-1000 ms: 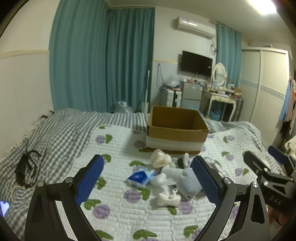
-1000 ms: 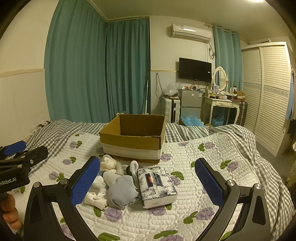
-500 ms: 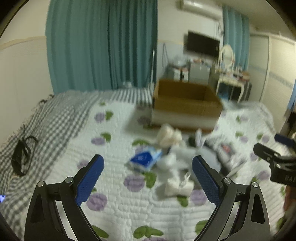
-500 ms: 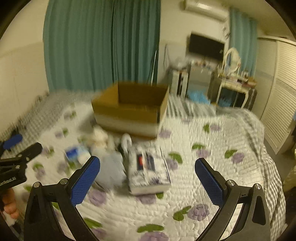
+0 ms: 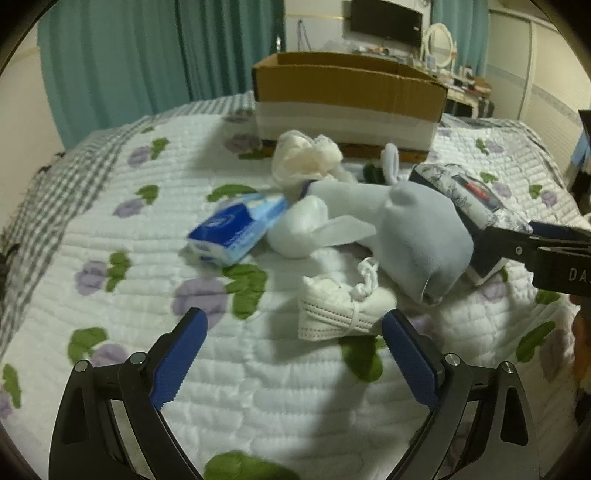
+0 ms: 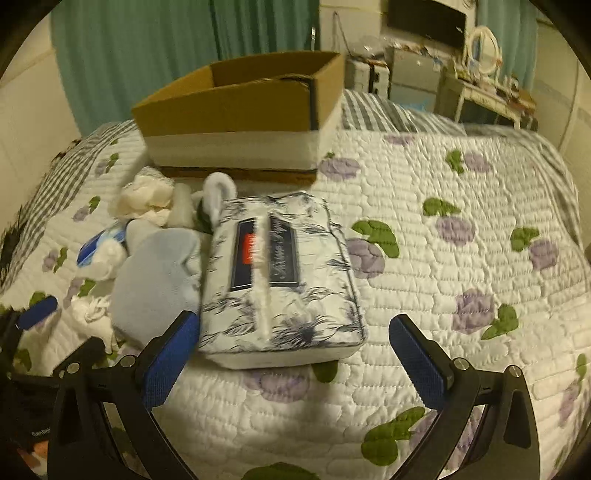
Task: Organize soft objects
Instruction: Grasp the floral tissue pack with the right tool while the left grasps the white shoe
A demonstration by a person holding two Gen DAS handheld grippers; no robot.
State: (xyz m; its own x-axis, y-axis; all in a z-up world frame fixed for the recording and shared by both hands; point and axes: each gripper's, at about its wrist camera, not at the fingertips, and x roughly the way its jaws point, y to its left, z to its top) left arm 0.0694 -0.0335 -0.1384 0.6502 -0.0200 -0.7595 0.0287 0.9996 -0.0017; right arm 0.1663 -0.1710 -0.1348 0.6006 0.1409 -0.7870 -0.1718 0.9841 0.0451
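Observation:
A pile of soft things lies on the quilted bed in front of a cardboard box point(image 5: 347, 92) point(image 6: 240, 110). It holds a folded white mask bundle point(image 5: 340, 310), a grey-blue plush point(image 5: 417, 236) point(image 6: 155, 280), a white rolled sock point(image 5: 299, 232), a cream cloth point(image 5: 303, 155), a blue tissue pack point(image 5: 236, 232) and a floral tissue pack point(image 6: 280, 280) point(image 5: 469, 199). My left gripper point(image 5: 293, 354) is open, low over the quilt just before the mask bundle. My right gripper point(image 6: 293, 354) is open just before the floral pack, which lies between its fingers' line.
The bed point(image 6: 461, 258) has a white quilt with purple flowers over a grey checked sheet point(image 5: 48, 192). Teal curtains point(image 5: 147, 55) hang behind. A dresser with mirror point(image 6: 484, 85) and a TV point(image 5: 384, 18) stand at the far wall.
Both grippers have come down and forward toward the pile. The objects now look much larger and nearer. Both stay open.

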